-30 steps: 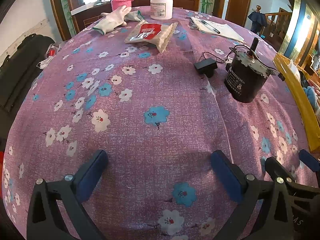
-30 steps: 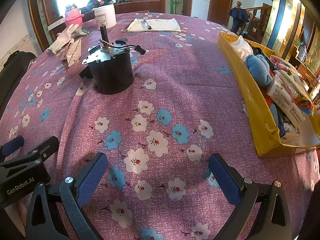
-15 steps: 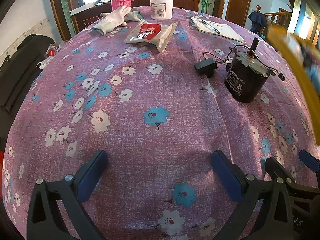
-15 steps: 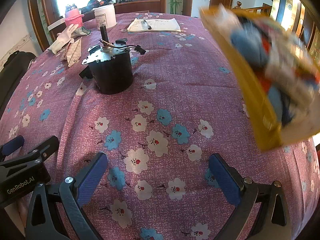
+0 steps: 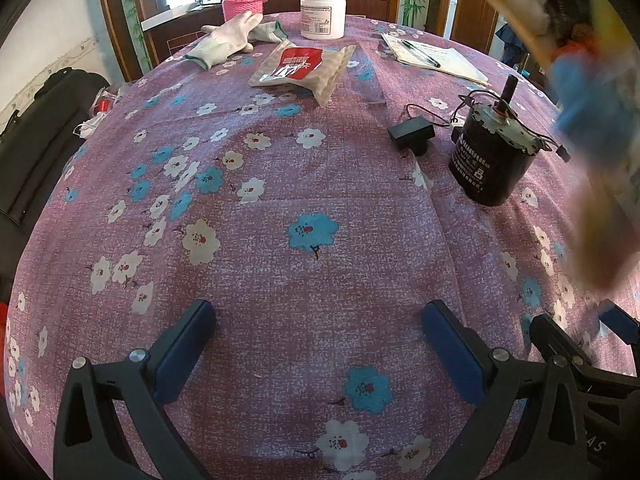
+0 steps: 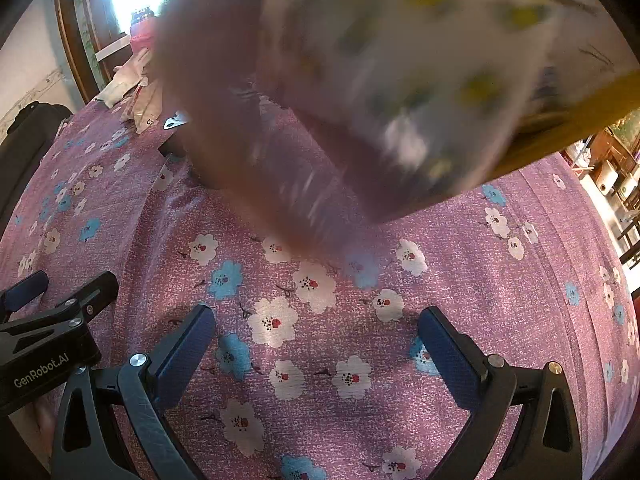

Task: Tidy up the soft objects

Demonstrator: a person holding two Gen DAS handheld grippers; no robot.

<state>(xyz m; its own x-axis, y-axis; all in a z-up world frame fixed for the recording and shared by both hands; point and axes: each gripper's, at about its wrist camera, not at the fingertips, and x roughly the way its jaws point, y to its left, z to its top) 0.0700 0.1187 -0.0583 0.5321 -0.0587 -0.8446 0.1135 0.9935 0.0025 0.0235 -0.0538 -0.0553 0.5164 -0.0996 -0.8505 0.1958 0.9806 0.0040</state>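
**Left wrist and right wrist views: both tools idle, yellow bin blurred above table**

Left gripper [image 5: 318,344] is seen with its jaws spread wide and nothing between them, low over the near edge of the table [image 5: 320,184]. Right gripper [image 6: 316,350] is likewise spread wide and empty, near the same edge; the left tool's body is noted just beside it at lower left in the right wrist view.

Task items: a yellow bin [image 6: 568,136] holding soft things is recorded as a heavy motion blur above the right half of the table, tilted, apparently off the cloth. A pale patterned item [image 6: 420,60] and something blue [image 5: 588,108] are made out in it; nothing finer can be told. What carries the bin cannot be told.

Progress, as judged: no soft object is gripped and none is seen sorted. Organizing appears barely begun; all picking is left to do.

Surface: purple floral cloth. A black motor [image 5: 492,160] with wires stands toward the right edge. Near the far edge are noted white gloves [image 5: 232,40], a foil pouch [image 5: 300,68], a white jar [image 5: 323,14], a pink bottle [image 5: 244,0] and papers with a pen [image 5: 432,56].

Room: wooden window frame and doors beyond; a black bag [image 5: 44,132] off the left edge.
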